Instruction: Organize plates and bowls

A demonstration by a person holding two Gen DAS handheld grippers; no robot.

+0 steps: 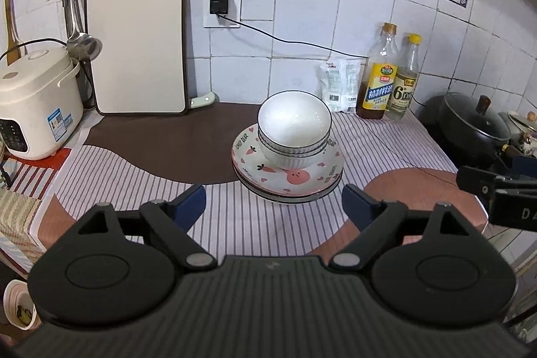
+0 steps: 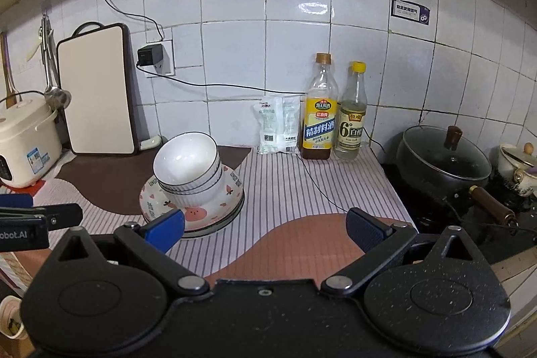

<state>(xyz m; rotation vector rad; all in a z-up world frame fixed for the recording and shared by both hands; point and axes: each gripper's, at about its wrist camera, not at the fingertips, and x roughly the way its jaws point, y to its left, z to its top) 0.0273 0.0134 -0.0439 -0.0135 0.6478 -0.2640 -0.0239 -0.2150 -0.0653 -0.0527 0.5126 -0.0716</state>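
done: white ribbed bowls (image 1: 293, 130) nested on the stacked carrot-print plates (image 1: 288, 176)
left gripper (image 1: 272, 203): wide open, empty, near the plates
right gripper (image 2: 265, 228): wide open, empty
left: seemingly nothing

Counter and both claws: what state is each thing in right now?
White ribbed bowls: nested, tilted, sitting on the plates.
Strawberry-print plates: stacked flat on the striped cloth.
Left claw: open, empty, short of the stack.
Right claw: open, empty.
Black lidded wok: lid on.
Two seasoning bottles: upright, capped.
White cutting board: leaning upright against the wall.
White rice cooker: lid closed.
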